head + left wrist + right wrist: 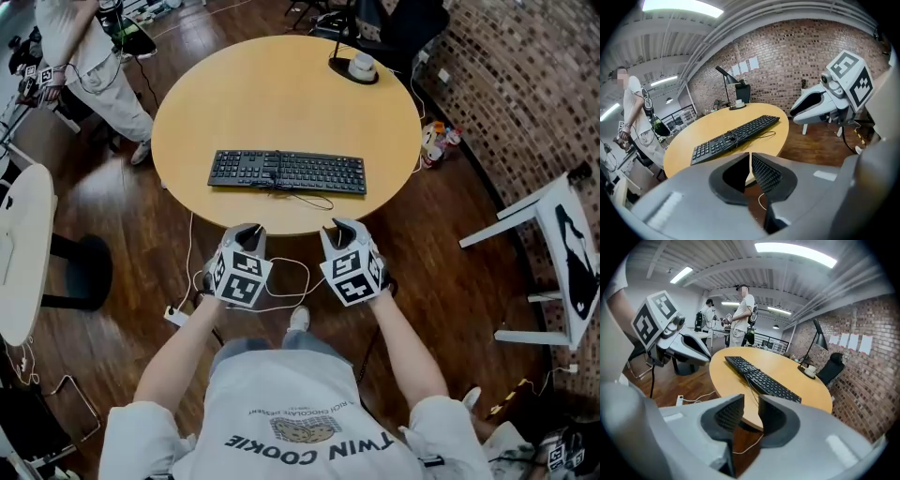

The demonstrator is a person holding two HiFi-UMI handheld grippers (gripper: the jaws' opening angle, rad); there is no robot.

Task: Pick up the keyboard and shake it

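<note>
A black keyboard (287, 172) lies flat on the round wooden table (281, 94), its thin cable looping off the near side. Both grippers hover off the table's near edge, short of the keyboard and not touching it. My left gripper (249, 230) points at the keyboard's left half; in the left gripper view its jaws (750, 154) stand together, shut on nothing, with the keyboard (736, 135) ahead. My right gripper (342, 225) faces the right half. The right gripper view shows this gripper (751, 397) open, a narrow gap between its pads and nothing in it, the keyboard (761, 377) beyond.
A desk lamp base with a white cup (358, 67) sits at the table's far right edge. A person (94, 56) stands at the far left. A white table (19, 244) is on the left and a white stand (553, 244) on the right. Cables (281, 281) lie on the floor below the grippers.
</note>
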